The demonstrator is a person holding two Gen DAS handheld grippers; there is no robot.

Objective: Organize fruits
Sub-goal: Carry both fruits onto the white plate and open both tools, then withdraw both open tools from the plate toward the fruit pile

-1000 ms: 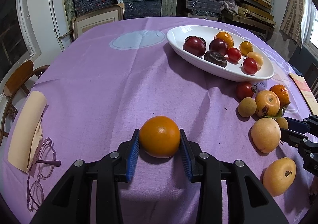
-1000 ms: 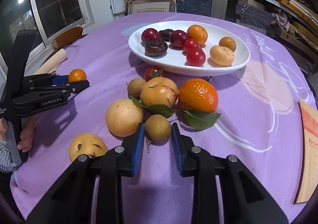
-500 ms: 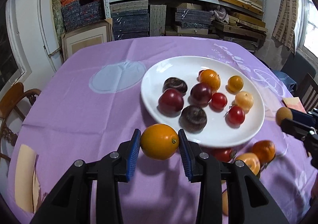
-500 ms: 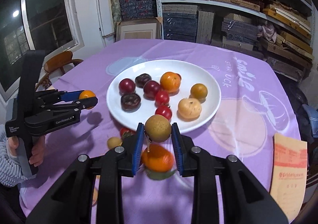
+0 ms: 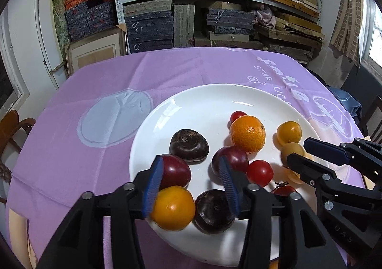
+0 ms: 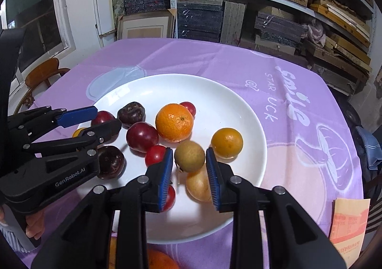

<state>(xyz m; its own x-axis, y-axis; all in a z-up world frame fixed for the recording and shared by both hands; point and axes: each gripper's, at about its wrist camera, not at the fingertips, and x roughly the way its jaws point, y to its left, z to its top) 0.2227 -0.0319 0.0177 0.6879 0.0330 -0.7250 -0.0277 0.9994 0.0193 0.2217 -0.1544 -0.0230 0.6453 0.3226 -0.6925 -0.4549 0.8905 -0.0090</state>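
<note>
a white plate (image 6: pixel 241 111) is seen on a purple tablecloth (image 6: pixel 214 59), w/ both grippers held over it.

left gripper (image 5: pixel 191 182): jaws are spread wide; an orange-yellow fruit (image 5: pixel 173 208) sits on the plate's near rim just beside the left pad, touching a dark red plum (image 5: pixel 175 172) behind it. no grip is seen on it. from the right wrist view the same gripper (image 6: pixel 105 116) is seen side-on, and "genrobot.ai" can be read in white on its black body.

right gripper (image 6: pixel 189 172): jaws are apart, w/ a small brown-green round fruit (image 6: pixel 189 156) between the blue pads; gaps show on both sides, so it isn't clamped. whether it rests on the plate or on the pale yellow fruit (image 6: pixel 198 184) below can't be told.

other fruit on the plate: a big orange (image 6: pixel 174 122), a small orange (image 6: pixel 226 142), a second plum (image 6: pixel 142 136), cherry tomatoes (image 6: pixel 155 154), and two dark brown fruits (image 6: pixel 131 114).

writing on the cloth, in white: "smile" partly read, then "star" and "uck" w/ letters hidden by the plate. a tan paper packet (image 6: pixel 349 226) w/ red print lies at the cloth's right edge; its text is too small to read. stacked boxes (image 6: pixel 198 23) fill the shelves behind.
</note>
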